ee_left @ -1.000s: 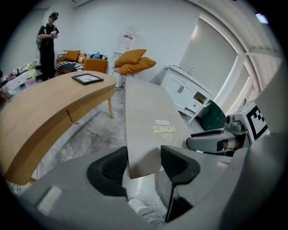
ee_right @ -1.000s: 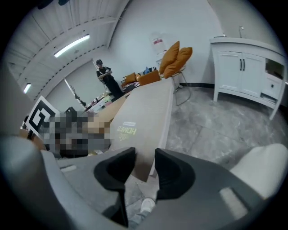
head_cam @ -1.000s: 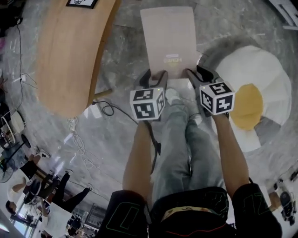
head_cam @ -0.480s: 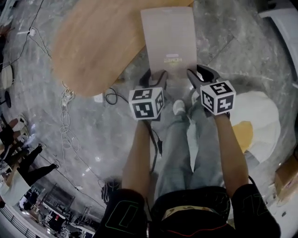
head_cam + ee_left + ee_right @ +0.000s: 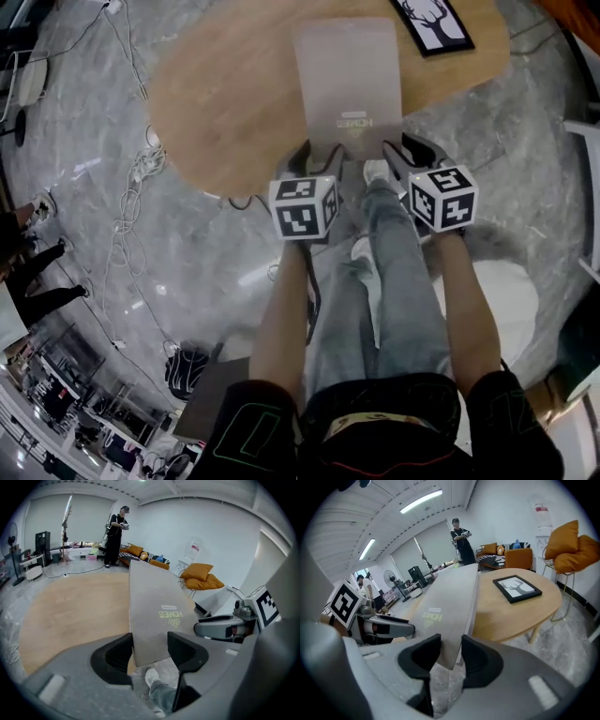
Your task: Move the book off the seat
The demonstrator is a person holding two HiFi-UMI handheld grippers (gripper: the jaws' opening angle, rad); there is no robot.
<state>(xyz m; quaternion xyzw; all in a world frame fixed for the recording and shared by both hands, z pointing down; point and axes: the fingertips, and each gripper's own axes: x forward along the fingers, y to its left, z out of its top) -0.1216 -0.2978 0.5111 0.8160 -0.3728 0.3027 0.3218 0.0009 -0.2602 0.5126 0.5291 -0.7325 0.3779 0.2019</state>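
Book (image 5: pixel 349 75) now over the wooden table (image 5: pixel 225 103), left gripper (image 5: pixel 316 155) jaws clamped on its near edge, right gripper (image 5: pixel 401 150) likewise

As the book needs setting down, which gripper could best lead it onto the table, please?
Probably the left gripper: both hold the book, but its side has bare wooden table; the picture frame sits nearer the right gripper.

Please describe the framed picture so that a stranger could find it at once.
Find the rounded wooden table. The framed picture lies flat on it, to the right of the grey book held above the tabletop. Unlike the book, it has a black frame around a white sheet with a dark drawing.
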